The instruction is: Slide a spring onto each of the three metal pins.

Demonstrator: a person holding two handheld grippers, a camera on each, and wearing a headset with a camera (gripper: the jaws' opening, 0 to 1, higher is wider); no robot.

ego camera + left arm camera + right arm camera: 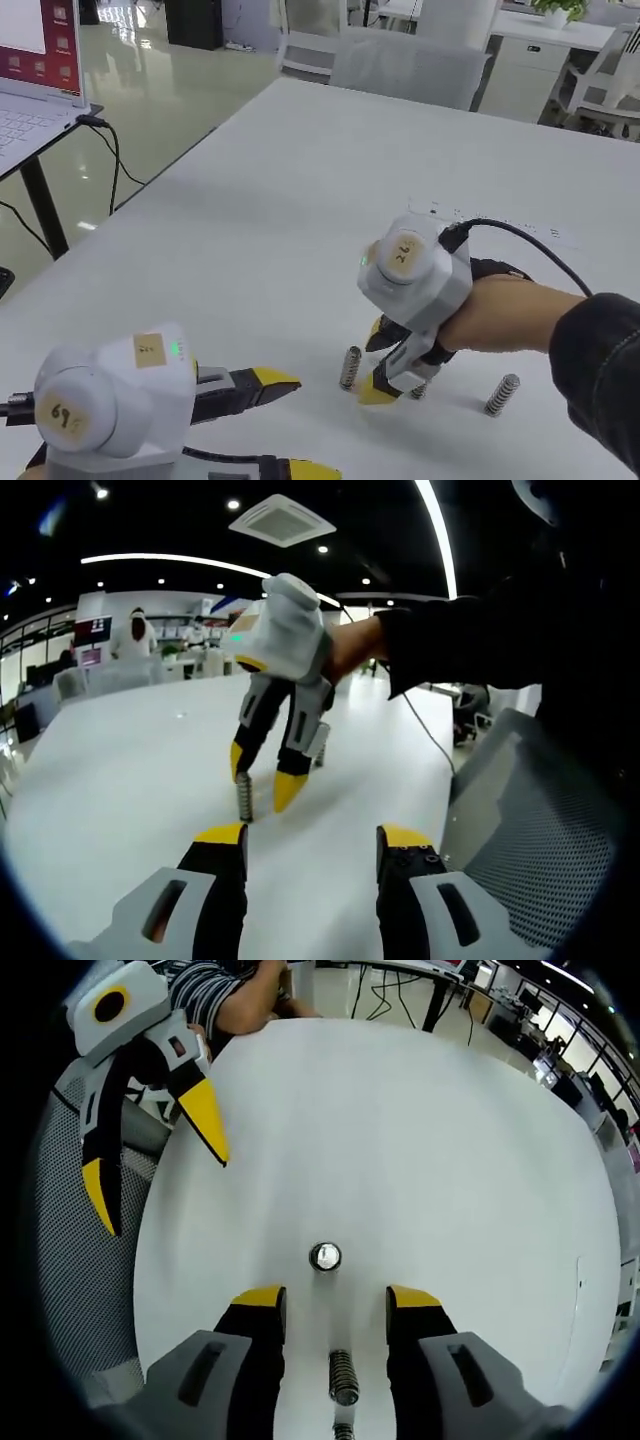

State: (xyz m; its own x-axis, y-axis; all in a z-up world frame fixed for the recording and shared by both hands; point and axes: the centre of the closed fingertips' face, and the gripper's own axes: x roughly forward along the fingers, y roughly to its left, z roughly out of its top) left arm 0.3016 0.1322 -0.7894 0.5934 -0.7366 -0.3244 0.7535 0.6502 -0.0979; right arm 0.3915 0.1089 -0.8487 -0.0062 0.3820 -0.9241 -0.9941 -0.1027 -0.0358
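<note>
The right tool (338, 1300) points down at the white table (420, 1140) with its jaws apart, clamped on nothing. Low in the right gripper view, a short spring (343, 1378) stands in the gap between the jaws and touches neither. Just beyond the tips, at centre frame, an upright spring (325, 1256) shows end-on with a shiny round top. In the head view a hand (510, 315) holds this tool right of centre. The upright spring is just left of its yellow tips, and a third spring (502, 395) sits further right. The left tool (295, 425), jaws apart and empty, lies at the lower left, apart from the springs.
</note>
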